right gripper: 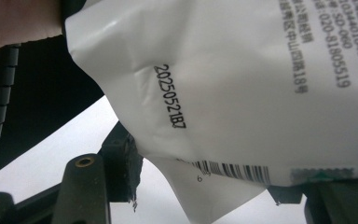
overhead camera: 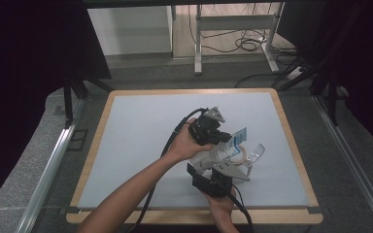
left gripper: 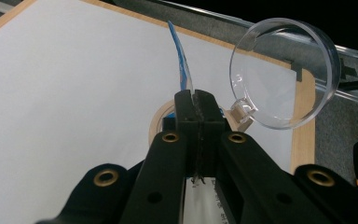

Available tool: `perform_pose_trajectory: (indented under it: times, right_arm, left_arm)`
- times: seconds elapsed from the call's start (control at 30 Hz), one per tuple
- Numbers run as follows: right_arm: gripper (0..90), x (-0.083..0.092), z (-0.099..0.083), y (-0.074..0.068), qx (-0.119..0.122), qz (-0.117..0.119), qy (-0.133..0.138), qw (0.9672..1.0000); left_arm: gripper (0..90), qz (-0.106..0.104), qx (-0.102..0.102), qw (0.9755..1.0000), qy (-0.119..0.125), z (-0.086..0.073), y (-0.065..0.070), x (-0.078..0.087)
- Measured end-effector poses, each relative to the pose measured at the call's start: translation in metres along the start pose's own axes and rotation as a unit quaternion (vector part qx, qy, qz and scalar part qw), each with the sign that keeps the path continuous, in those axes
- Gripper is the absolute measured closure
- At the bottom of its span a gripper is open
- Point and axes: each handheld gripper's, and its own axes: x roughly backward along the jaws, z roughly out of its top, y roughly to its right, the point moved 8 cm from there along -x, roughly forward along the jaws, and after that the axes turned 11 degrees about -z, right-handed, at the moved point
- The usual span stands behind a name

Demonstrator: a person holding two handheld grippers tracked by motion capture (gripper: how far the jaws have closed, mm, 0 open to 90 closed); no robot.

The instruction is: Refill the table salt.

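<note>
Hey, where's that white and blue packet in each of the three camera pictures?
High view: packet right of centre, between both grippers.
Left gripper view: seen edge-on, centre, rising from the shut jaws.
Right gripper view: fills the upper right, printed side showing.
Shared landmark: the white mat.

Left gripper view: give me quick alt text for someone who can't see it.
The left gripper has its two black jaws shut on the edge of a thin blue-and-white packet that curves up from them. Just right of the jaws is a clear round plastic lid, with a tan ring behind them, above a white table mat with a wooden border.
</note>
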Motion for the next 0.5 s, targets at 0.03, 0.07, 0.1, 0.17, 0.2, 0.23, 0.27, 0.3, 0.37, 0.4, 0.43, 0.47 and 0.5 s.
perform_pose_trajectory:
  times: [0.03, 0.07, 0.1, 0.17, 0.2, 0.23, 0.27, 0.3, 0.37, 0.4, 0.43, 0.47, 0.5]
  right_arm:
    - [39.8, 0.0000, 0.0000, -0.0001, 0.000, 0.000, 0.000, 1.0000]
    - [39.9, -0.0002, -0.0002, -0.0001, 0.001, -0.002, 0.000, 1.0000]
    - [40.0, -0.0003, -0.0003, -0.0001, 0.002, -0.002, 0.000, 1.0000]
    - [40.0, -0.0002, -0.0005, -0.0002, 0.003, -0.003, -0.001, 1.0000]
    - [40.1, -0.0005, -0.0006, -0.0003, 0.004, -0.003, 0.000, 1.0000]
    - [40.1, -0.0006, -0.0007, -0.0002, 0.006, -0.004, 0.000, 1.0000]
    - [40.1, -0.0008, -0.0008, -0.0001, 0.007, -0.004, 0.000, 1.0000]
    - [40.1, -0.0010, -0.0009, -0.0001, 0.008, -0.005, 0.000, 1.0000]
    - [40.2, -0.0014, -0.0011, 0.0001, 0.009, -0.006, 0.000, 0.9999]
    - [40.2, -0.0015, -0.0011, 0.0001, 0.009, -0.006, 0.001, 0.9999]
    - [40.3, -0.0016, -0.0011, -0.0001, 0.008, -0.007, 0.001, 0.9999]
    - [40.3, -0.0019, -0.0011, 0.0000, 0.008, -0.008, 0.002, 0.9999]
    - [40.4, -0.0021, -0.0010, -0.0001, 0.008, -0.008, 0.002, 0.9999]
  left_arm:
    - [90.0, 0.000, 0.000, 1.0000, 0.000, -0.0001, 0.0002, 0.0001]
    - [90.0, 0.000, 0.000, 1.0000, 0.000, -0.0002, 0.0004, 0.0002]
    - [90.0, 0.000, 0.000, 1.0000, 0.000, -0.0003, 0.0005, 0.0003]
    - [90.0, 0.000, 0.000, 1.0000, 0.000, -0.0006, 0.0005, 0.0007]
    - [90.0, 0.000, 0.000, 1.0000, 0.000, -0.0006, 0.0004, 0.0008]
    - [90.0, 0.000, 0.000, 1.0000, -0.001, -0.0007, 0.0004, 0.0010]
    - [90.0, 0.000, -0.001, 1.0000, -0.002, -0.0008, 0.0003, 0.0011]
    - [90.0, 0.001, -0.002, 1.0000, -0.003, -0.0009, 0.0003, 0.0011]
    - [90.0, 0.001, -0.002, 1.0000, -0.005, -0.0009, 0.0002, 0.0011]
    - [90.0, 0.002, -0.001, 1.0000, -0.004, -0.0007, 0.0002, 0.0011]
    - [90.0, 0.002, -0.002, 1.0000, -0.005, -0.0006, 0.0002, 0.0011]
    - [90.0, 0.002, -0.003, 1.0000, -0.007, -0.0006, 0.0001, 0.0014]
    - [90.0, 0.002, -0.003, 1.0000, -0.008, -0.0003, 0.0003, 0.0018]
